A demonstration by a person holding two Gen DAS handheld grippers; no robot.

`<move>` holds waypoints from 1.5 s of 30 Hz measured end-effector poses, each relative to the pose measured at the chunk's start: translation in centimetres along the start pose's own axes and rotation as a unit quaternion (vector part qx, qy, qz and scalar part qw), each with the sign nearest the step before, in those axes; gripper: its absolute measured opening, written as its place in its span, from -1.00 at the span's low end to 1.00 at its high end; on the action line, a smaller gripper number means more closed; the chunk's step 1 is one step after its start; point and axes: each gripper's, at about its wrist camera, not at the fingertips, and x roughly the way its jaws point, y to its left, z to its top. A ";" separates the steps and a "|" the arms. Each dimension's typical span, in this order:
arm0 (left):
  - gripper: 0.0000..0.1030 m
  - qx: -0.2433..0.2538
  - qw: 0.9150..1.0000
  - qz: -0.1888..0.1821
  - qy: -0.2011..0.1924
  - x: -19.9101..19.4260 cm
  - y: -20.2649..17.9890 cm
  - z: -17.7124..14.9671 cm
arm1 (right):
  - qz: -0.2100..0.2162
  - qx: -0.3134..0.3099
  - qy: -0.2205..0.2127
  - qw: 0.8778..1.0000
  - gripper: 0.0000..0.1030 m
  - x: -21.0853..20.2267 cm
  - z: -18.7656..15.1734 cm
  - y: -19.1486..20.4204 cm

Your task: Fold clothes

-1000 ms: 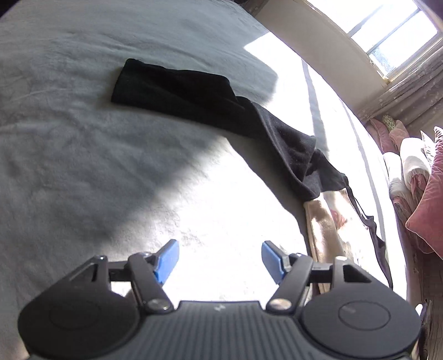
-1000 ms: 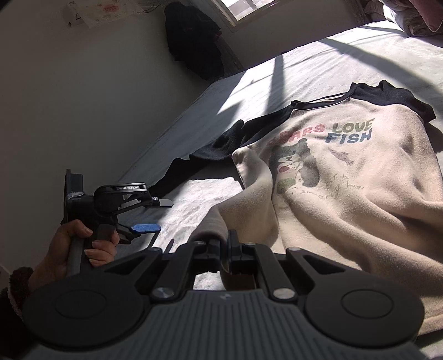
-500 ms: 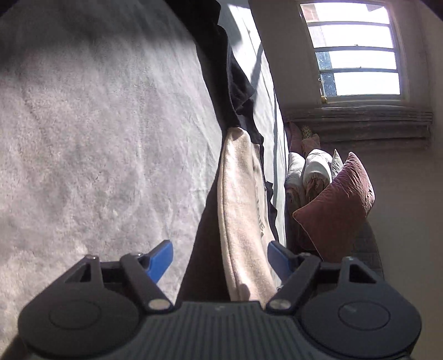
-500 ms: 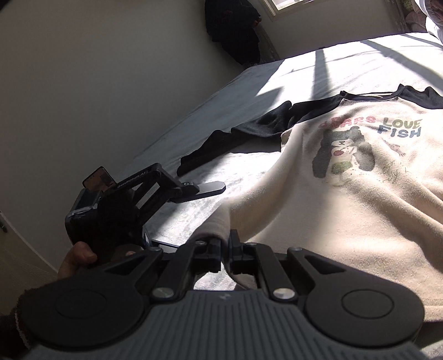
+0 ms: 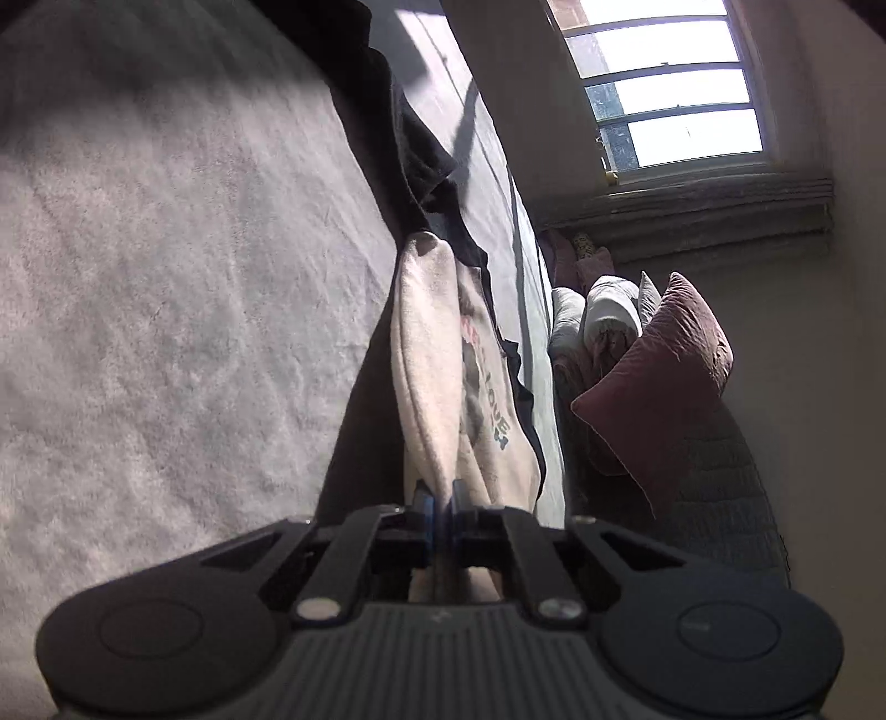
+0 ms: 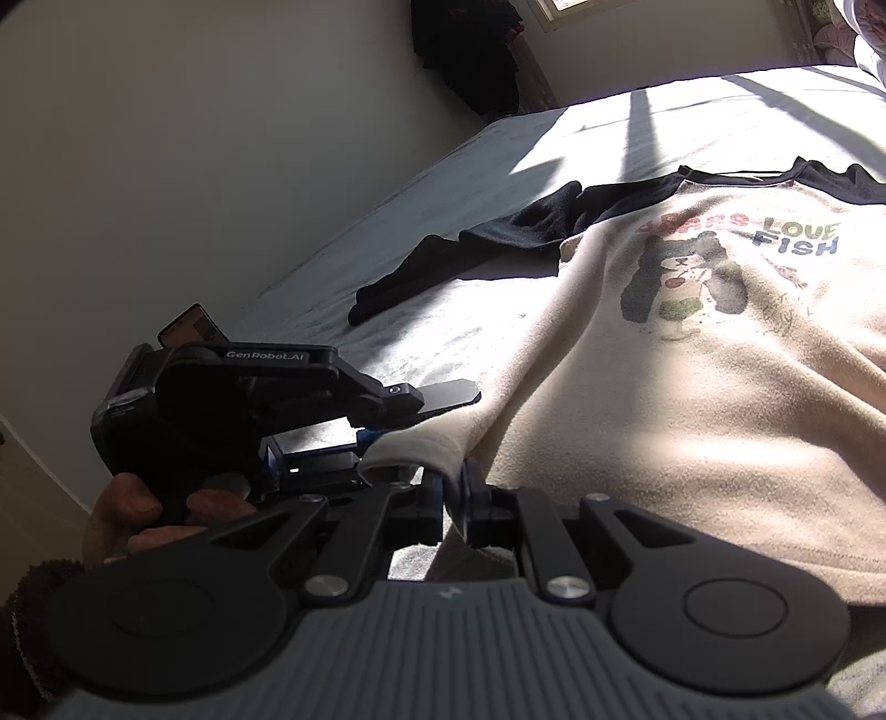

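A cream sweatshirt (image 6: 692,360) with a bear print and black sleeves lies face up on the grey bed (image 6: 443,343). My right gripper (image 6: 451,487) is shut on the near hem edge. In the right wrist view, my left gripper (image 6: 437,401) sits just to the left at the same hem, held by a hand (image 6: 144,509). In the left wrist view, the left gripper (image 5: 440,498) is shut on a raised fold of the cream sweatshirt (image 5: 437,360). One black sleeve (image 6: 470,255) stretches out flat toward the wall.
Pillows, one dark pink (image 5: 659,376), are piled at the head of the bed under a bright window (image 5: 664,83). Dark clothing (image 6: 465,50) hangs in the far corner. A plain wall (image 6: 194,138) runs along the bed's left side. Bare bedcover (image 5: 166,277) spreads left of the sweatshirt.
My left gripper swung from the black sleeve to the sweatshirt's hem and went from open to shut on it. The right gripper stayed shut on the hem.
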 end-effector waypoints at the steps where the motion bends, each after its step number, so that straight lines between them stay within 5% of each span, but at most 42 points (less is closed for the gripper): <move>1: -0.91 0.015 1.000 0.015 -0.012 -0.5 -0.3 0.1 | -0.002 -0.003 0.002 1.000 -0.68 -0.2 0.0 0.0; 4: -0.91 0.052 0.996 0.073 -0.027 -1.4 -0.3 0.7 | -0.016 -0.009 -0.003 1.000 -0.67 -1.7 0.0 -0.5; 6: -0.91 0.061 0.993 0.104 -0.019 -1.1 0.1 1.0 | -0.038 -0.005 -0.016 0.999 -0.47 -3.0 0.0 -1.4; 7: -0.90 0.068 0.991 0.115 -0.015 -0.8 0.3 1.0 | -0.055 0.001 -0.026 0.998 -0.06 -3.8 0.0 -2.1; 8: -0.90 0.075 0.989 0.126 -0.011 -0.5 0.4 1.0 | -0.074 0.010 -0.038 0.996 0.14 -4.7 0.0 -2.9; 17: -0.72 0.104 0.987 0.118 0.026 -1.4 1.2 0.9 | -0.238 0.099 -0.104 0.961 0.14 -12.6 -1.3 -10.9; 24: -0.71 0.105 0.986 0.119 0.052 -1.8 1.8 0.9 | -0.310 0.137 -0.063 0.939 0.14 -12.7 -2.8 -14.9; 27: -0.73 0.113 0.984 0.127 0.057 -1.7 1.5 0.8 | -0.323 0.114 -0.047 0.938 -0.21 -12.0 -3.0 -14.8; 28: -0.77 0.117 0.983 0.130 0.058 -1.6 1.3 0.8 | -0.321 0.108 -0.041 0.940 -0.68 -11.8 -3.0 -14.5; 29: -0.83 0.120 0.982 0.133 0.059 -1.6 1.1 0.8 | -0.306 0.111 -0.036 0.945 -0.83 -11.9 -2.8 -14.4; 38: -0.89 0.116 0.993 0.027 0.013 -6.1 -1.9 2.7 | -0.208 0.174 -0.093 0.958 -0.84 -17.6 0.4 -11.6; 45: -0.89 0.122 0.992 0.029 0.020 -8.5 -2.1 3.3 | -0.172 0.211 -0.100 0.957 -0.84 -20.8 1.7 -10.1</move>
